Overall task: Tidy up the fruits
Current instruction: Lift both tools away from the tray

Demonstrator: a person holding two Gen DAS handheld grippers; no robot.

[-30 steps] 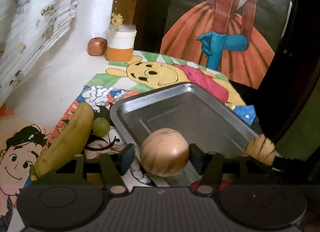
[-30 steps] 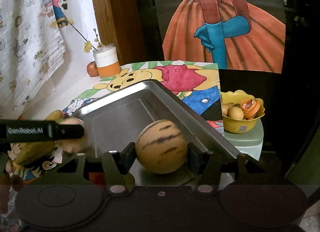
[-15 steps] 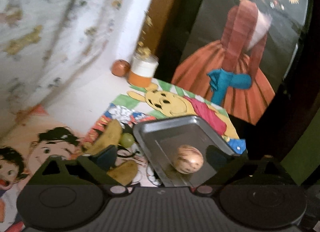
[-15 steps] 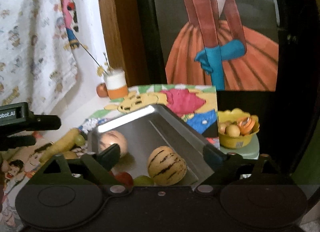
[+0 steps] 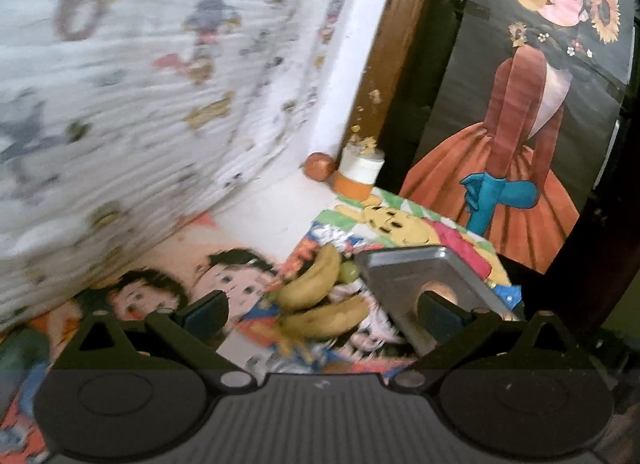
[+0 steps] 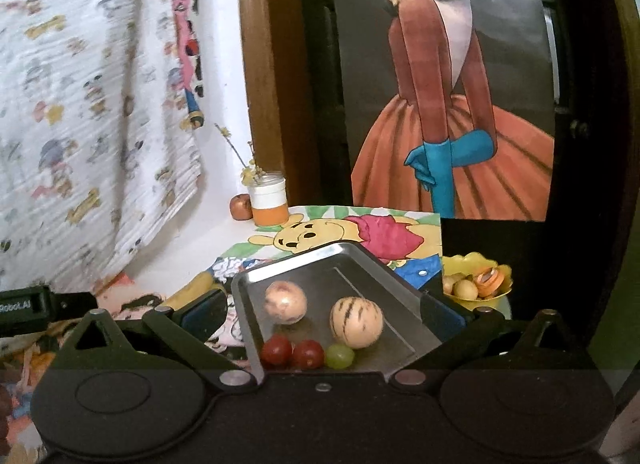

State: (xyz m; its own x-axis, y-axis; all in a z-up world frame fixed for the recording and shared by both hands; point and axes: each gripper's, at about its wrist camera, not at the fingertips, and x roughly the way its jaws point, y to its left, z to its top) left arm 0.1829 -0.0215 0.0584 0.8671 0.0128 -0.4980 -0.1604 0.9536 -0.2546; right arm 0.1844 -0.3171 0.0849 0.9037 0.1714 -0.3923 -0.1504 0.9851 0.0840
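A metal tray (image 6: pixel 360 260) lies on the cartoon-print table. In it are a pale round fruit (image 6: pixel 285 302), a striped yellow melon-like fruit (image 6: pixel 356 322), two red fruits (image 6: pixel 276 350) and a green grape (image 6: pixel 340 356). My right gripper (image 6: pixel 322 314) is open and empty, above the tray's near end. My left gripper (image 5: pixel 322 310) is open and empty, above two bananas (image 5: pixel 316 284) that lie left of the tray (image 5: pixel 404 264). A green grape (image 5: pixel 348 272) sits between bananas and tray. The left gripper's body (image 6: pixel 36 306) shows at the right wrist view's left edge.
An orange-and-white jar (image 6: pixel 269 199) with dried flowers and a small reddish fruit (image 6: pixel 241 206) stand at the back by the wall. A yellow bowl (image 6: pixel 476 280) of small items sits right of the tray. A patterned cloth (image 5: pixel 120 103) hangs at left.
Both grippers opened and let their fruits go into the tray, then pulled back and up. The left gripper swung left over the bananas.
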